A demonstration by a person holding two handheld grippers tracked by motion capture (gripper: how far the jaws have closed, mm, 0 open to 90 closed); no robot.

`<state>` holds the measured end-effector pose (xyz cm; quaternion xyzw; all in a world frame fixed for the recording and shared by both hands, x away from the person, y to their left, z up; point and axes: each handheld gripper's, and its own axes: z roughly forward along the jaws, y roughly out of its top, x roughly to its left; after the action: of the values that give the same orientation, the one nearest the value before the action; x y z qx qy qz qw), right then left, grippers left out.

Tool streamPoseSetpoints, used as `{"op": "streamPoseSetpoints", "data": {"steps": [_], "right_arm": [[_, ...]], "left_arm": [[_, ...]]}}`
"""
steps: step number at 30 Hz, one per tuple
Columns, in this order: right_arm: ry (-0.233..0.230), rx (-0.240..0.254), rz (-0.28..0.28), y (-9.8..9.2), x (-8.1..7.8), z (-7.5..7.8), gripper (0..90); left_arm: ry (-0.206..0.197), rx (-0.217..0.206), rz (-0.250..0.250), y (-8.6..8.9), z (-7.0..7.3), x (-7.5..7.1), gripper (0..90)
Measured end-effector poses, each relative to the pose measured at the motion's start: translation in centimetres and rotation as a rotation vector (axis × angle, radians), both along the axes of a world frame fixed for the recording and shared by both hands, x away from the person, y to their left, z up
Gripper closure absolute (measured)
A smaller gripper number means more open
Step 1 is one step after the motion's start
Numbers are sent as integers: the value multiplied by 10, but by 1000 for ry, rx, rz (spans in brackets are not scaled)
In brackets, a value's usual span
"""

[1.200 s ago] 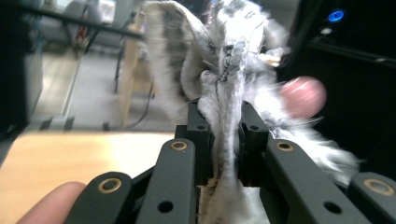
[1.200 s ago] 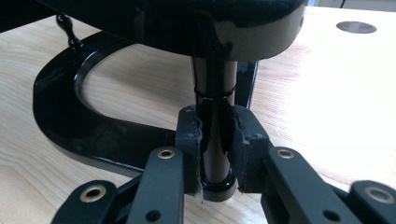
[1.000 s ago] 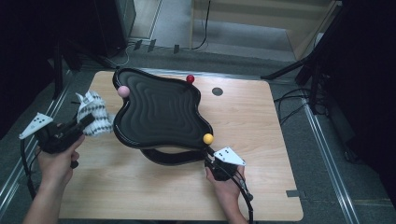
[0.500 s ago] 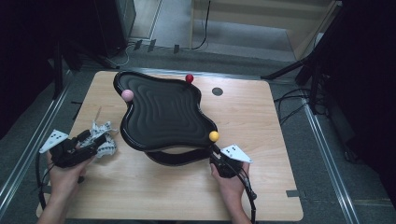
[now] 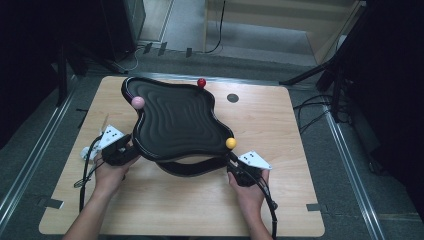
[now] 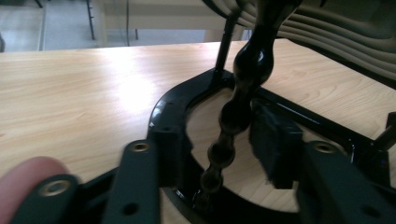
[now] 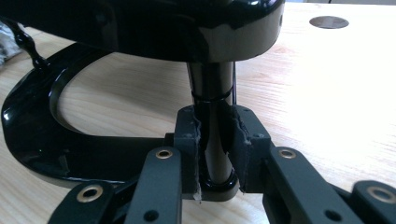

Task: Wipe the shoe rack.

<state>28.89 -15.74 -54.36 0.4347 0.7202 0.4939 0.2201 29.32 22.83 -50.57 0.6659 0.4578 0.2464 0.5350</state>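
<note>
A black wavy tray [image 5: 175, 120] stands on a black ring base [image 5: 192, 167] on the wooden table, with a pink ball [image 5: 138, 102], a red ball [image 5: 201, 82] and a yellow ball [image 5: 230, 143] at its corners. My left gripper [image 5: 131, 150] is at the tray's front-left edge. Its jaws have just been closing around a beaded black leg [image 6: 247, 70], and the pads [image 6: 275, 144] stand clear of it. Below the yellow ball, my right gripper [image 7: 215, 140] is shut on the stand's round black post [image 7: 212, 84].
A crumpled white cloth [image 5: 89, 150] lies on the table just left of my left hand. A round hole [image 5: 232, 98] sits in the tabletop behind the tray. Bare wood stretches to the right of the stand and along the near edge.
My left gripper let go of the white cloth, which now lies on the table, and moved right and down to the tray's front-left leg. The right gripper stayed on its post.
</note>
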Motion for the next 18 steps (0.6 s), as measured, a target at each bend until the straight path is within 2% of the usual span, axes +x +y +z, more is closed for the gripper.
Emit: {"op": "streamPoseSetpoints", "data": {"steps": [4, 7, 9, 11, 15, 18], "right_arm": [[-10, 0, 7, -1, 6, -1, 737], [-21, -7, 3, -1, 9, -1, 741], [-27, -3, -5, -2, 12, -2, 741], [-21, -26, -5, 0, 18, 0, 745], [2, -68, -9, 1, 34, 6, 745], [14, -34, -19, -3, 41, 5, 731]], "left_arm": [[-15, 27, -27, -5, 0, 2, 738], [-7, 17, -30, -4, 1, 1, 749], [-9, 31, -26, -5, 2, -1, 751], [-3, 30, -23, -6, 2, -3, 752], [-4, -13, -29, -8, -1, -12, 753], [-10, -14, -23, -13, -2, -22, 753]]}}
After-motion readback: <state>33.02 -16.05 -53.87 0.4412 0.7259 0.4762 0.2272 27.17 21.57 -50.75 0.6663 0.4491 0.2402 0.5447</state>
